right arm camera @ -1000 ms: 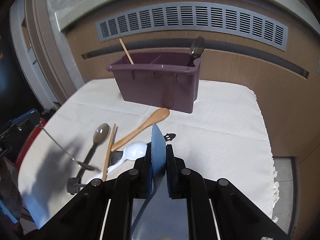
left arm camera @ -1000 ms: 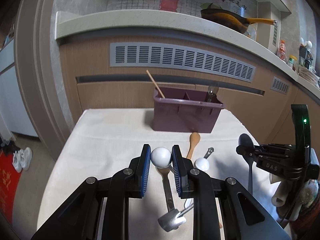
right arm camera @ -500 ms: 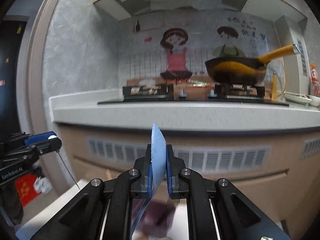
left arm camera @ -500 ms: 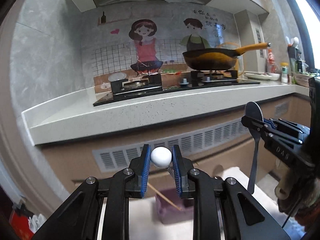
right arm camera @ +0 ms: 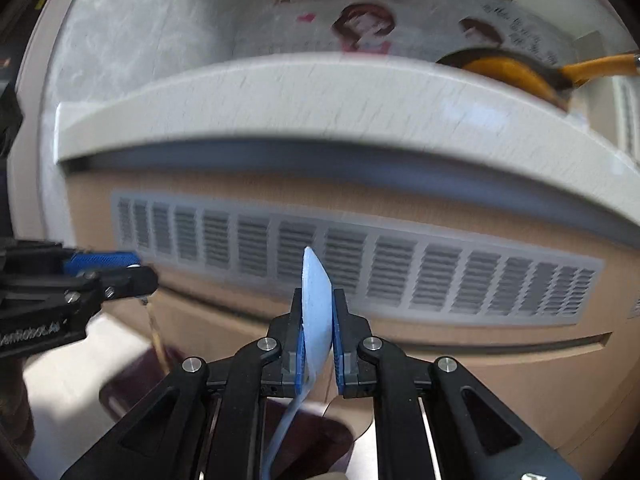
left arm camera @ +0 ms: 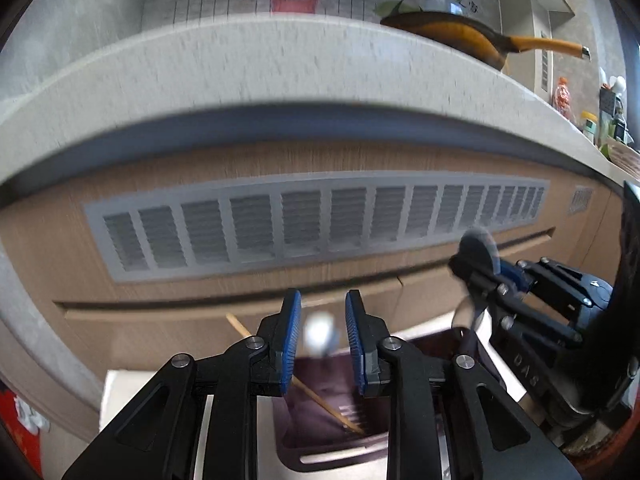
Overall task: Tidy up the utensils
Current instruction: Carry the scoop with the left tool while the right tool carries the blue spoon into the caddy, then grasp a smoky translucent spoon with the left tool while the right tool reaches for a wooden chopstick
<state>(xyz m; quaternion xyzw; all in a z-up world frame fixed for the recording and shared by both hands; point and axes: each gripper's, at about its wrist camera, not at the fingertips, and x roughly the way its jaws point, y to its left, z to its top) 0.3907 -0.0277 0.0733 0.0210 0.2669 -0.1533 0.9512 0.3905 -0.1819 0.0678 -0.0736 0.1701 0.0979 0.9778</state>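
Hovering: two tongs (left arm camera: pixel 319 332), one chopstick (left arm camera: pixel 316 398), one purple caddy (left arm camera: pixel 332 440).

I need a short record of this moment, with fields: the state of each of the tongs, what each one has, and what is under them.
left tongs: jaws opening, pads not pressing
between left pads: white-knobbed utensil, blurred
right tongs: shut on blue spoon, bowl end up
under left tongs: purple caddy
inside caddy: wooden chopstick, leaning
behind: pan on the counter
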